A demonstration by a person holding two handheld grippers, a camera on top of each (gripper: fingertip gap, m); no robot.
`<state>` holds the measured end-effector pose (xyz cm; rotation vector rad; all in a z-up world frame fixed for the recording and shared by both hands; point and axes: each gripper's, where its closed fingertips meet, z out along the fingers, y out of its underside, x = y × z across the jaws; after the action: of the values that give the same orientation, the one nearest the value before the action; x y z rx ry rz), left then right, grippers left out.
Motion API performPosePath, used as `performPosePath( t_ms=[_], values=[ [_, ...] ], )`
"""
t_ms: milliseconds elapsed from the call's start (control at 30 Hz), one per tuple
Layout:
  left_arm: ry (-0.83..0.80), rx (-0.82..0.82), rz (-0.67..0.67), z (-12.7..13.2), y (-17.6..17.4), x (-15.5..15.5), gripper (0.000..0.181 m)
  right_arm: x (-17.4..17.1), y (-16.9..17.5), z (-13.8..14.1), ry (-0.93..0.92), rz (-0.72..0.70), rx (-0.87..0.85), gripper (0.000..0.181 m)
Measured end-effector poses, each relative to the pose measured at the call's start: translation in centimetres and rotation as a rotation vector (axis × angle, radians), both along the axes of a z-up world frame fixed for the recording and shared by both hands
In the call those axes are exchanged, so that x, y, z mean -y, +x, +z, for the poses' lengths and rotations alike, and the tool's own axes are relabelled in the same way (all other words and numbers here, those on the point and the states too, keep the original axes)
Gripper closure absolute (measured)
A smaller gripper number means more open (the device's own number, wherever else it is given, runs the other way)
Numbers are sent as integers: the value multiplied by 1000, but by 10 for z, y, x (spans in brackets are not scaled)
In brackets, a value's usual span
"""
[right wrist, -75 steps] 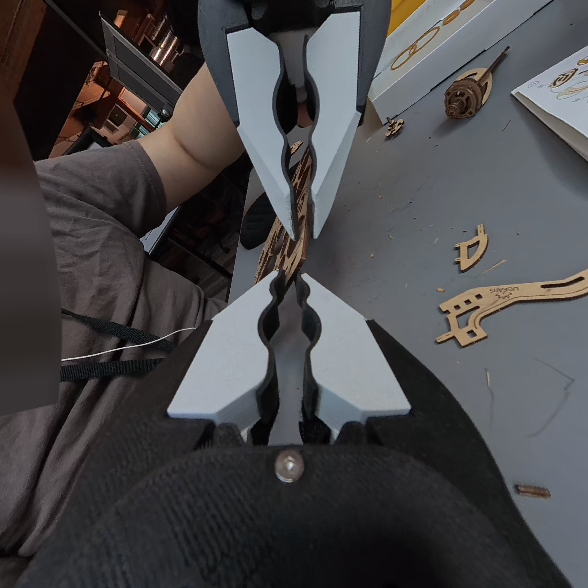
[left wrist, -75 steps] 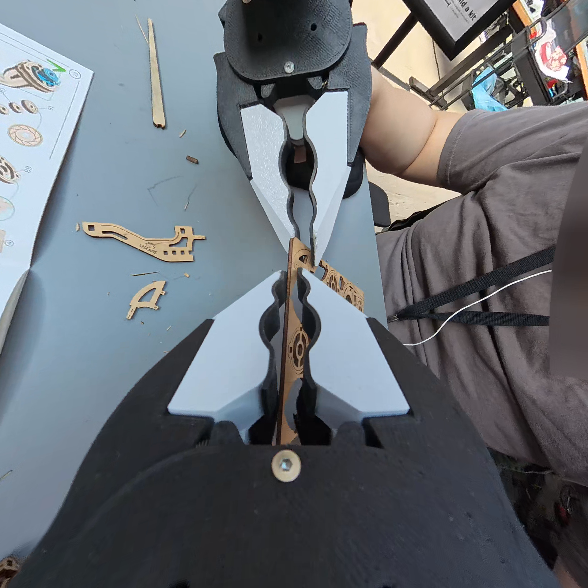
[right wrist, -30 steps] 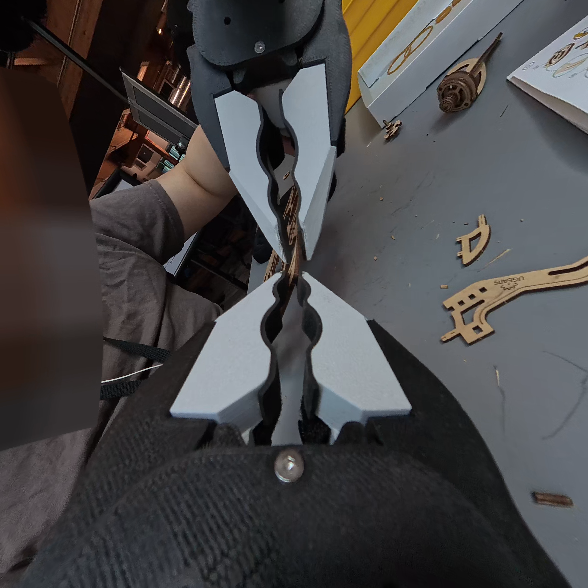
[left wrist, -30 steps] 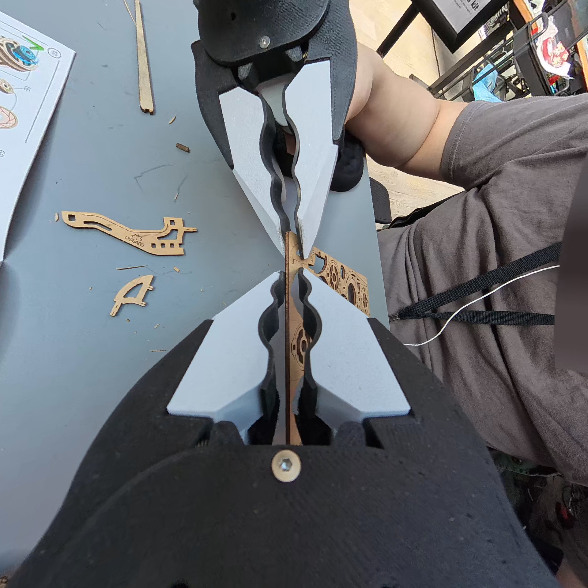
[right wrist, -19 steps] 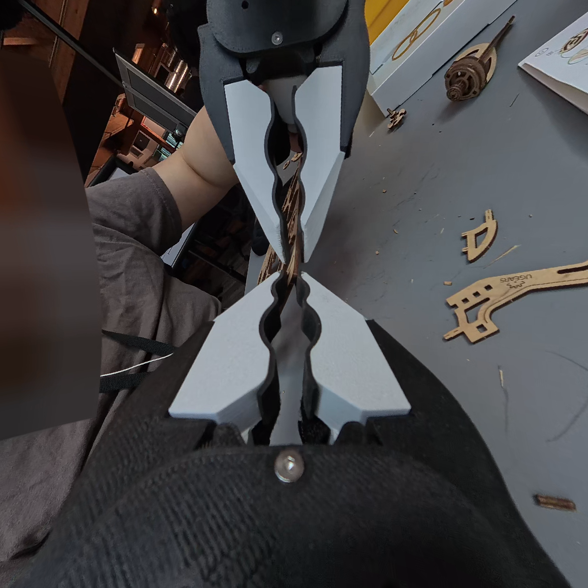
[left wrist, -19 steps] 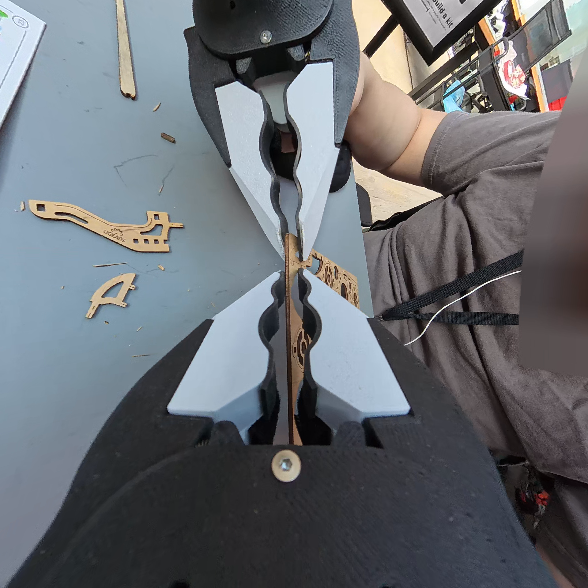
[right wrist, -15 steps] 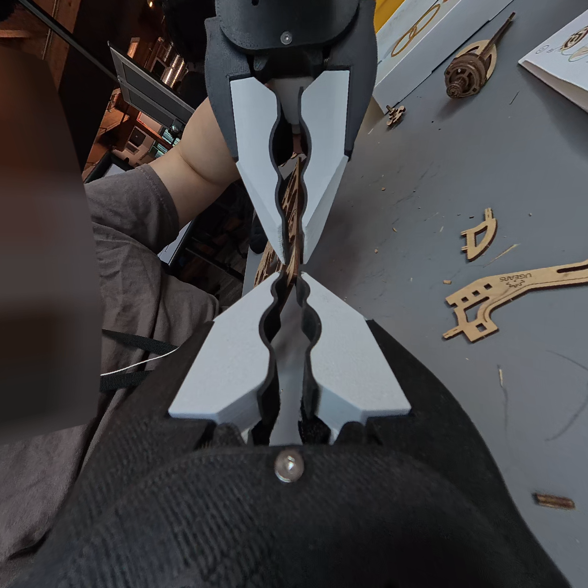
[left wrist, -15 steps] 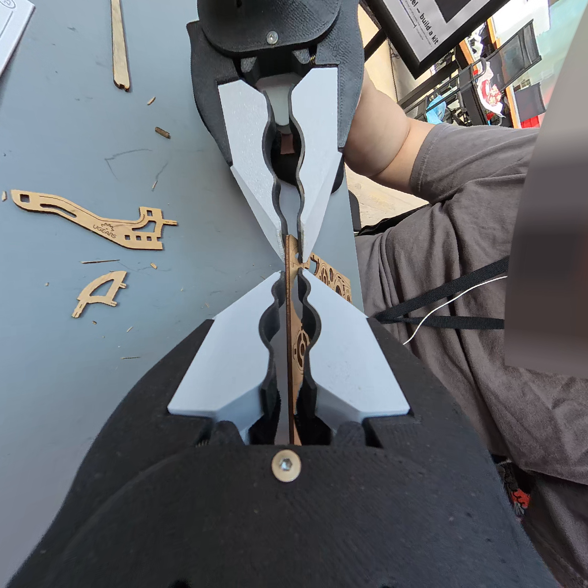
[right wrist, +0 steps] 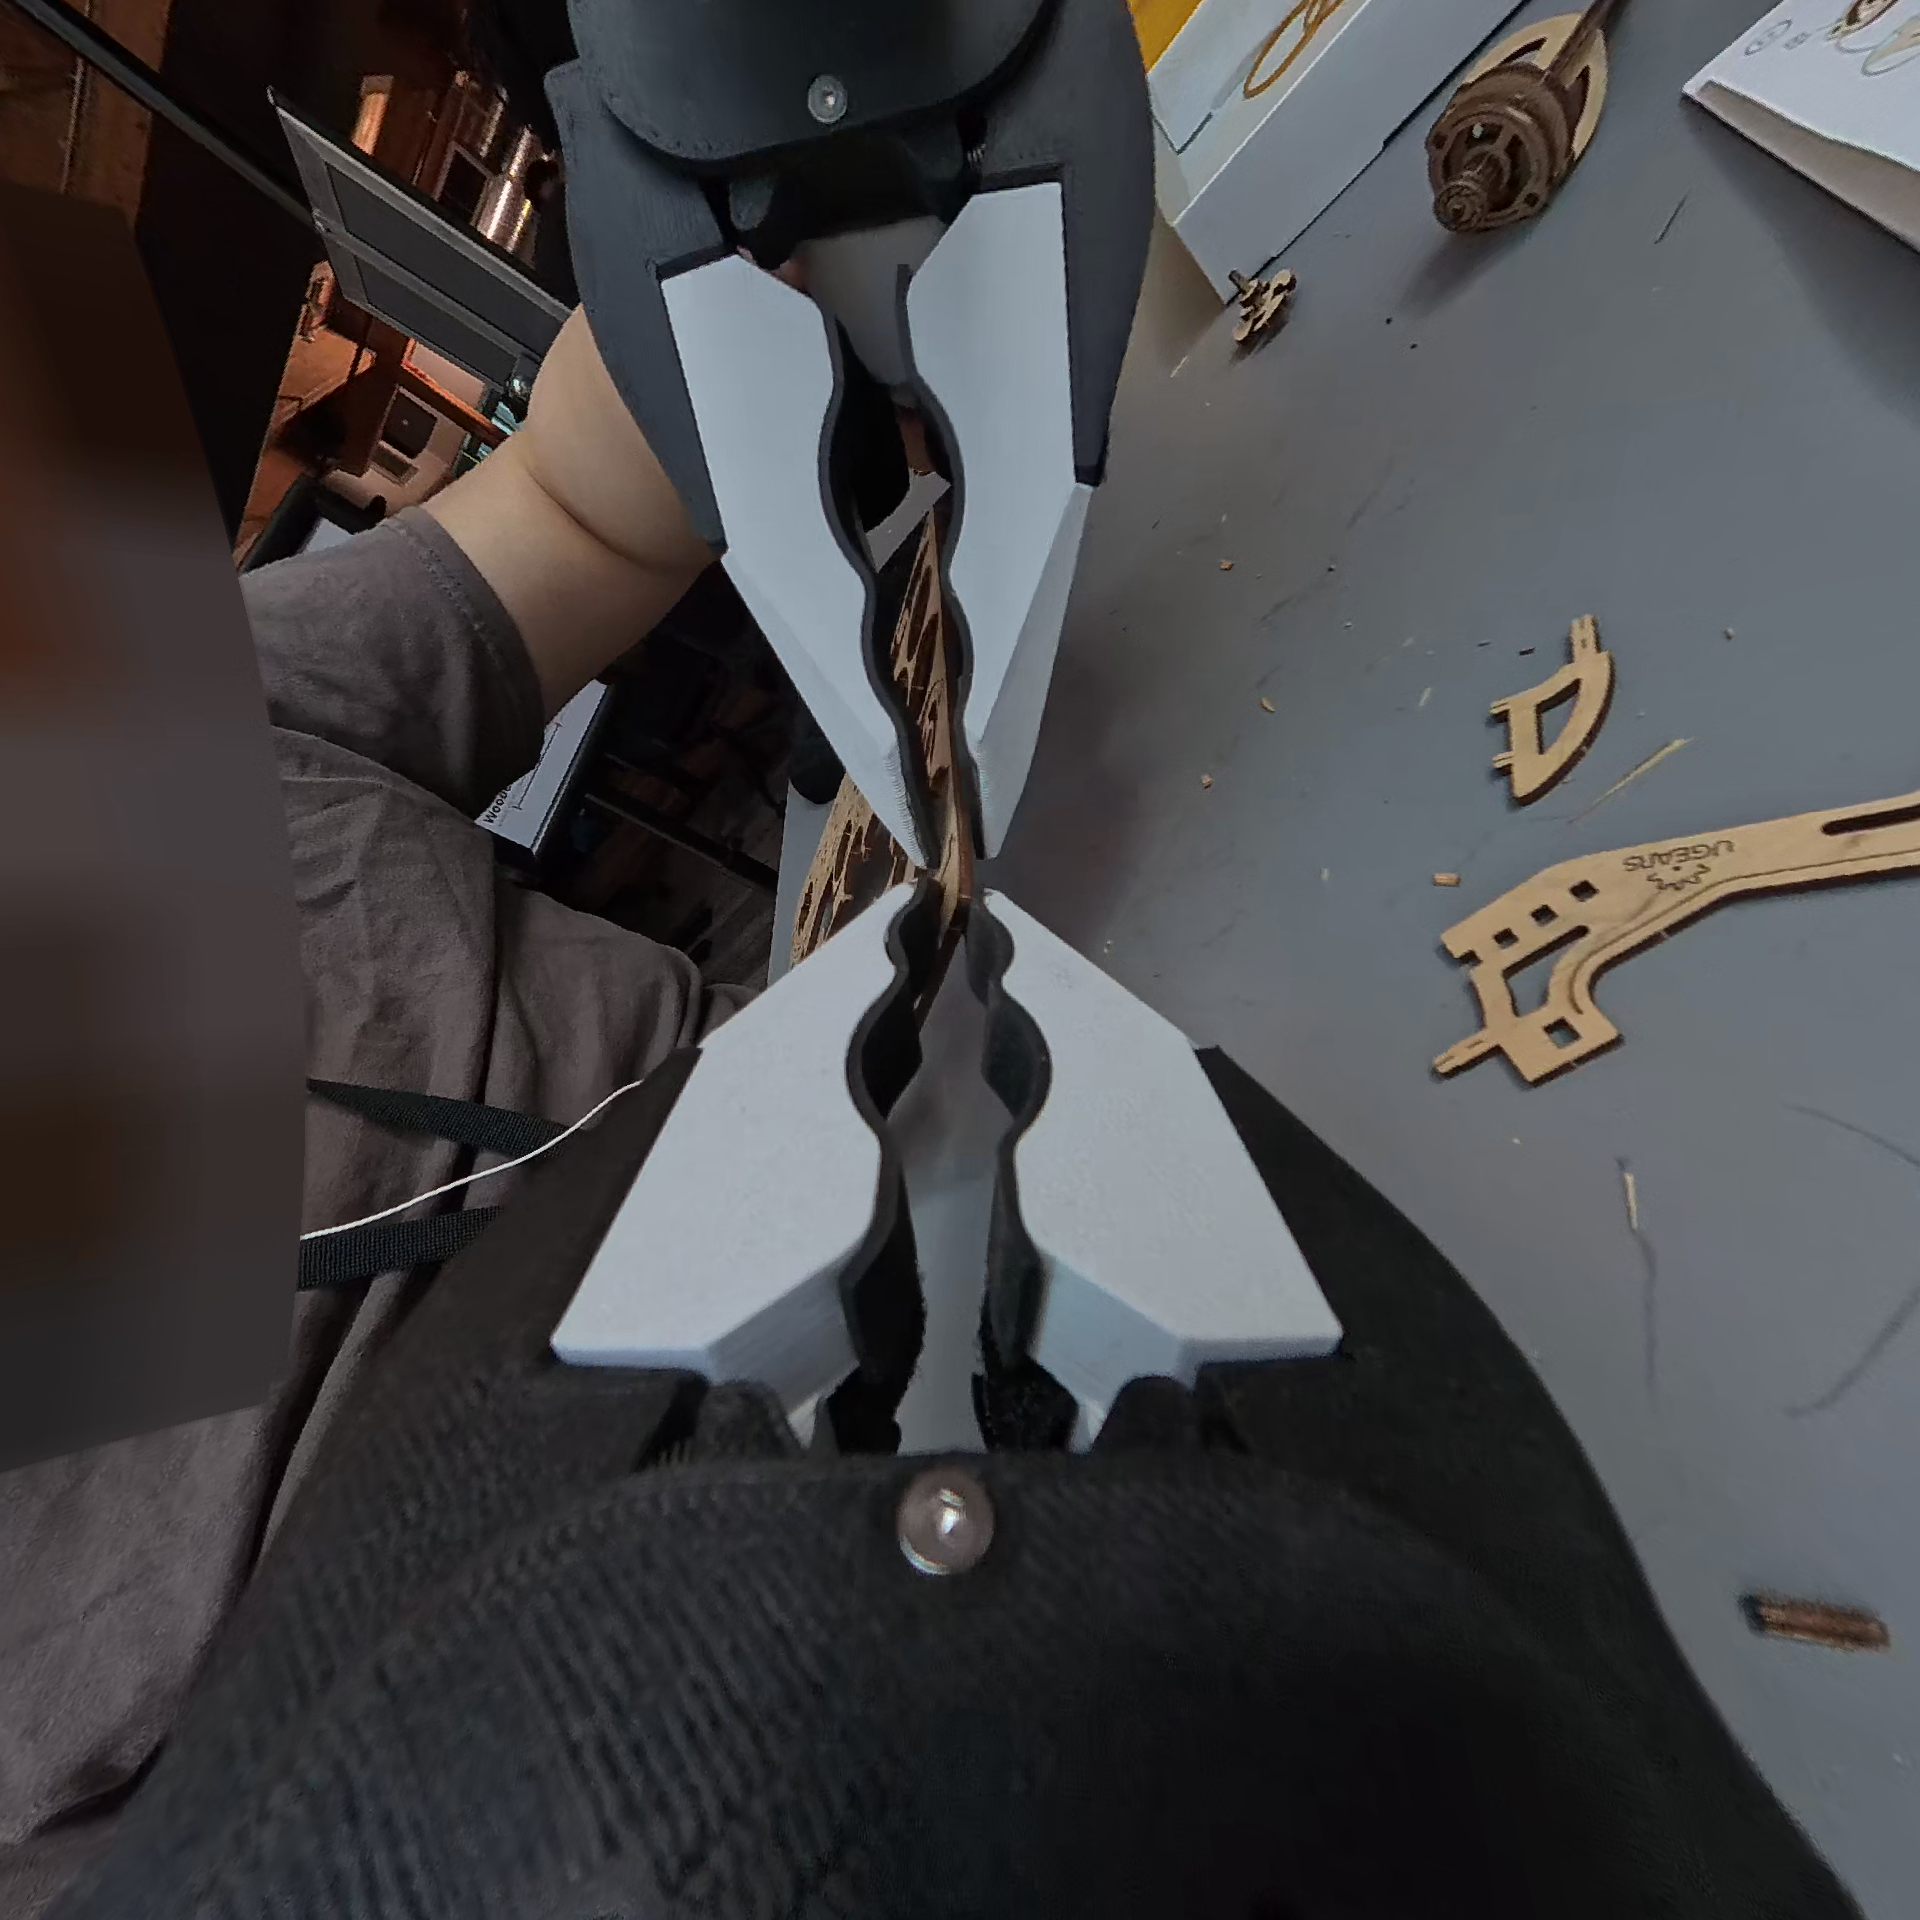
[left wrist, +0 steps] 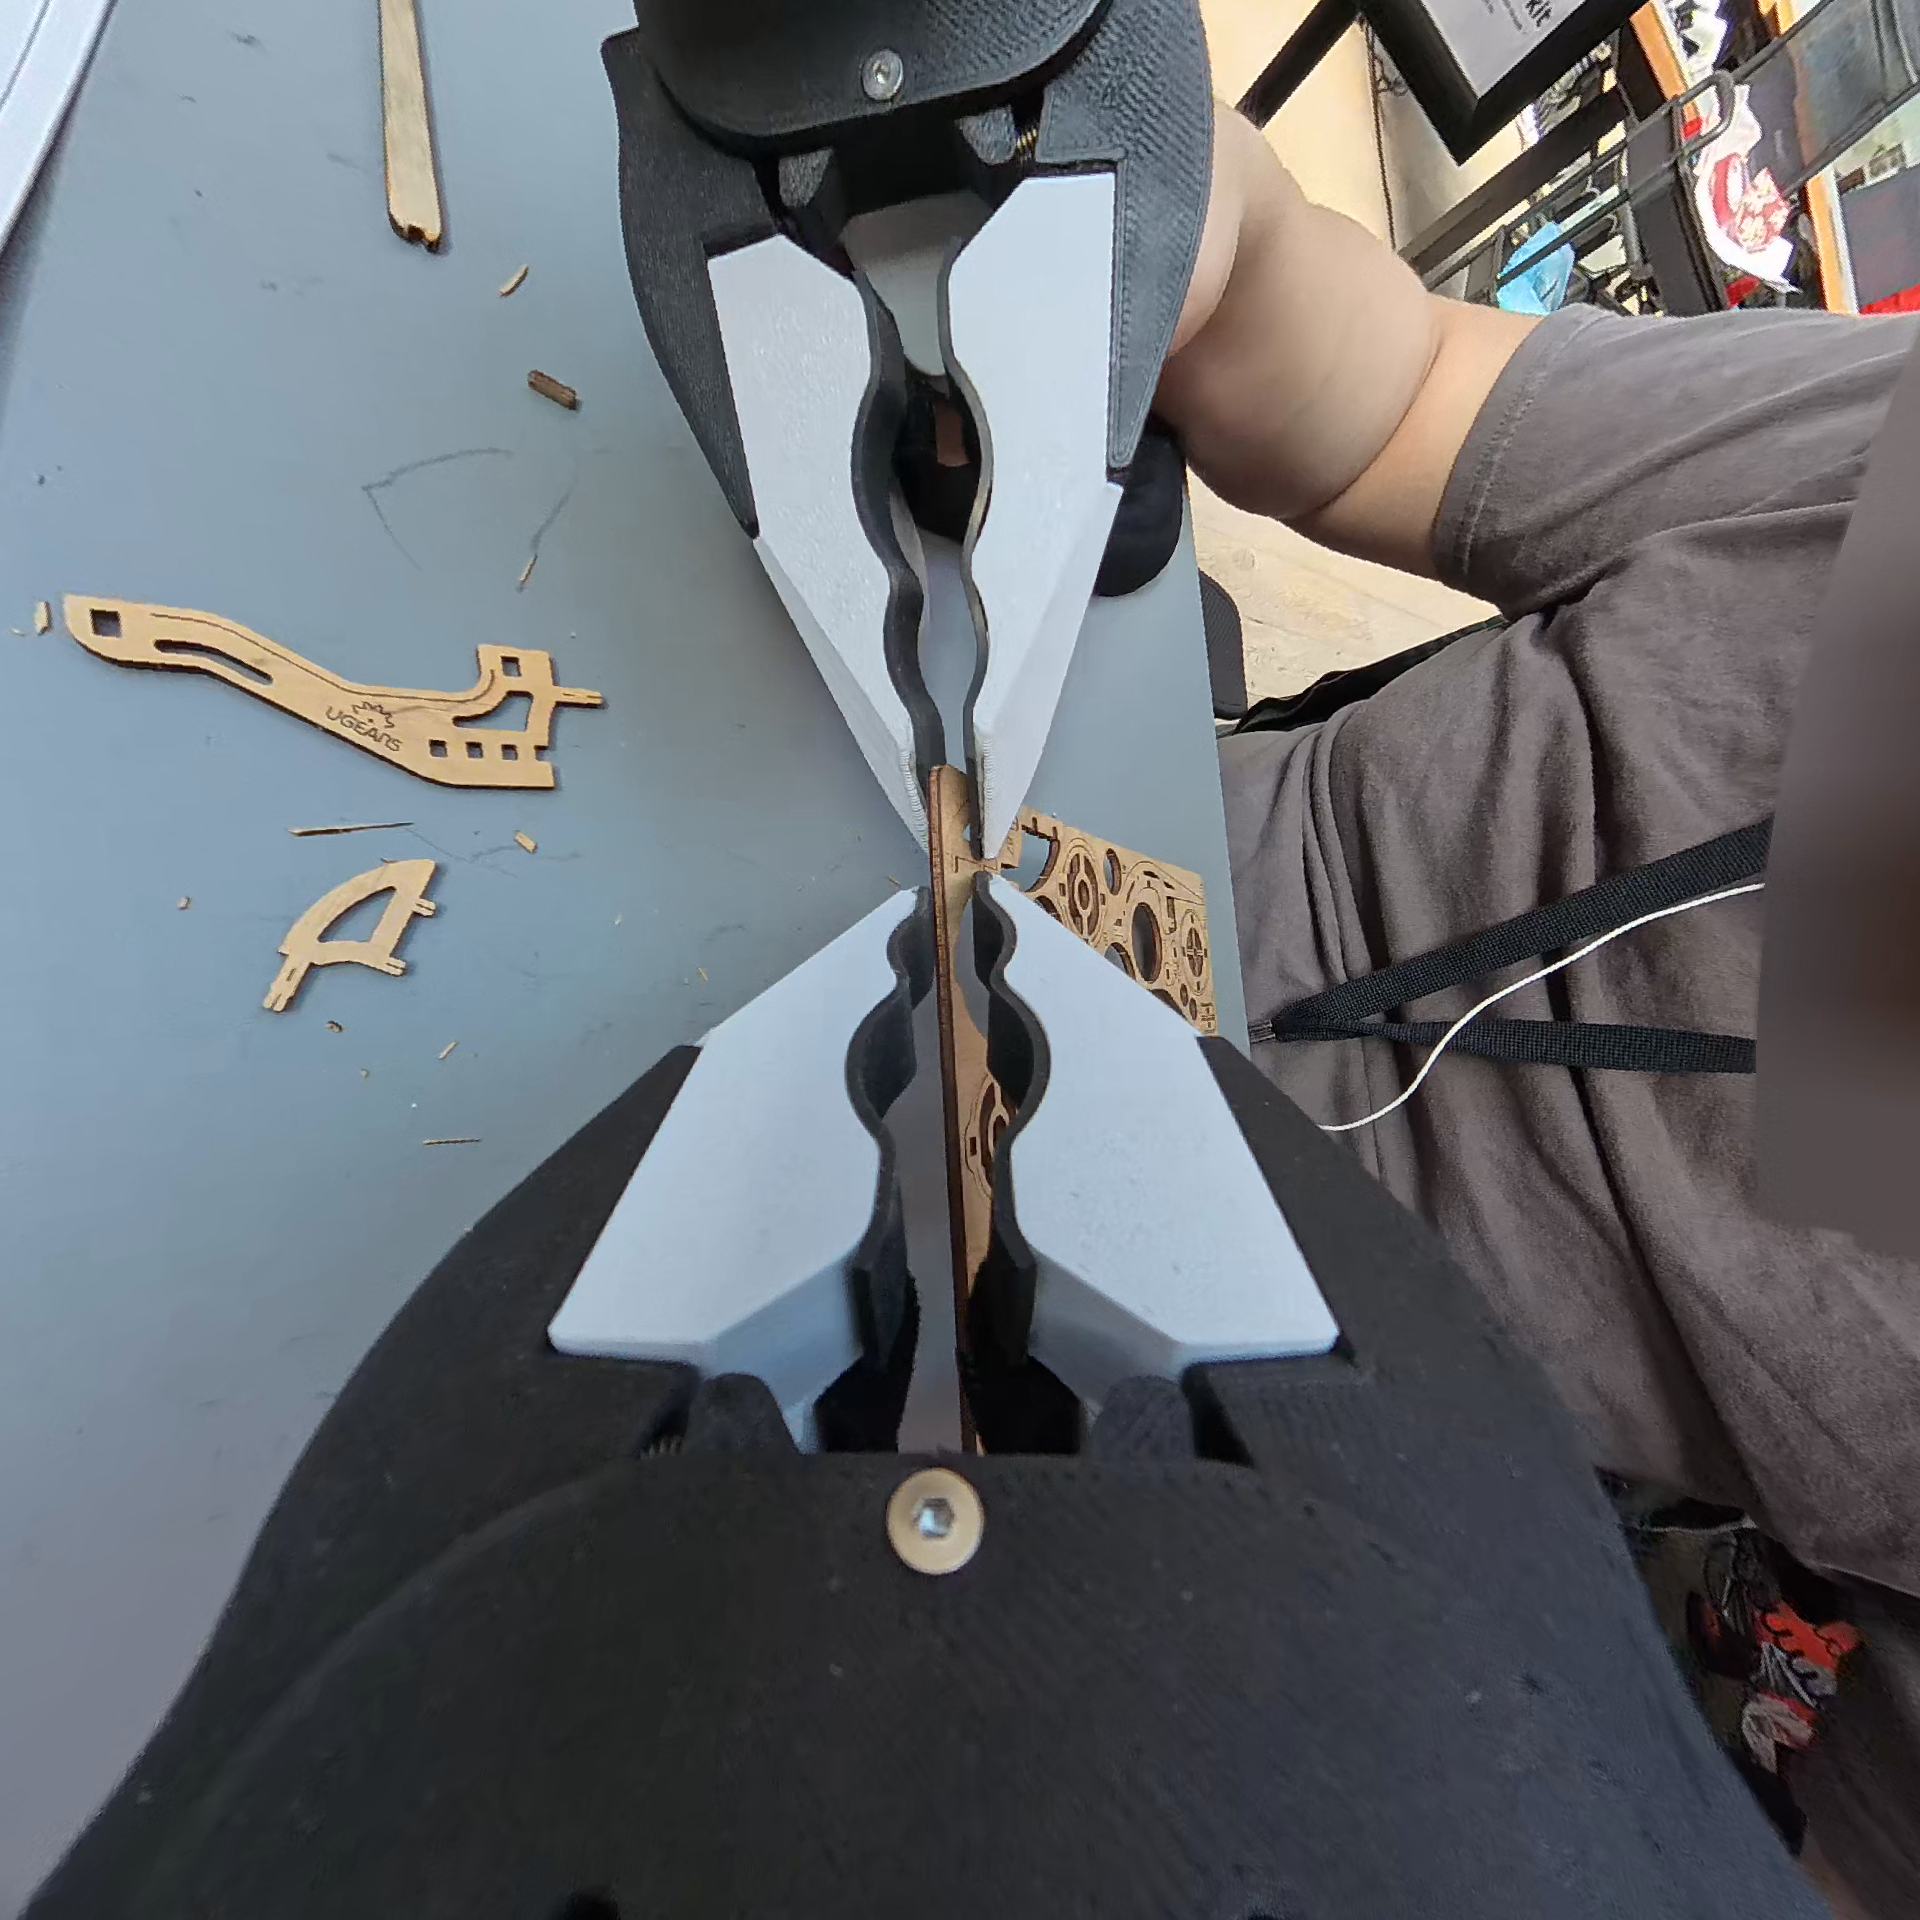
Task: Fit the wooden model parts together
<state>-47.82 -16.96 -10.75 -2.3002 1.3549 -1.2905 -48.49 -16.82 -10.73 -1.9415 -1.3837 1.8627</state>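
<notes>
the wooden model sheet [left wrist: 951,1049] stands edge-on above the table [left wrist: 260,1195] edge, clamped between the left tongs [left wrist: 953,902]. the right tongs [right wrist: 945,904] meet them tip to tip, closed on the sheet's far end. a long flat part [left wrist: 343,707] and a small curved part [left wrist: 348,930] lie apart on the table.

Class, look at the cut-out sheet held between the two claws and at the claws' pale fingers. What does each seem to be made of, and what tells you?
Cut-out sheet: thin plywood, it seems; pale tan face, dark burnt-looking cut edges.
Fingers: probably printed plastic; matt grey-white with fine ridges at the tips.
</notes>
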Motion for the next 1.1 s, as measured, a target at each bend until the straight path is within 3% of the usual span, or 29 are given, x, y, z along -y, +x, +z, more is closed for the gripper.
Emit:
performPosePath(
  t_ms=[33,267,700,933,1100],
  values=[
    [11,-9,15,-2,0,-1,176,0,0,-1,0,-1,6,177],
    [-58,94,54,-1,1,6,176,7,0,-2,-5,44,3,177],
    [-125,118,106,-24,-5,16,179,17,-2,-29,57,103,139,174],
    [-120,133,126,-36,-7,16,179,16,-4,-42,106,96,211,173],
    [-99,162,124,-37,-8,14,178,14,-5,-41,45,83,218,172]
  ],
)
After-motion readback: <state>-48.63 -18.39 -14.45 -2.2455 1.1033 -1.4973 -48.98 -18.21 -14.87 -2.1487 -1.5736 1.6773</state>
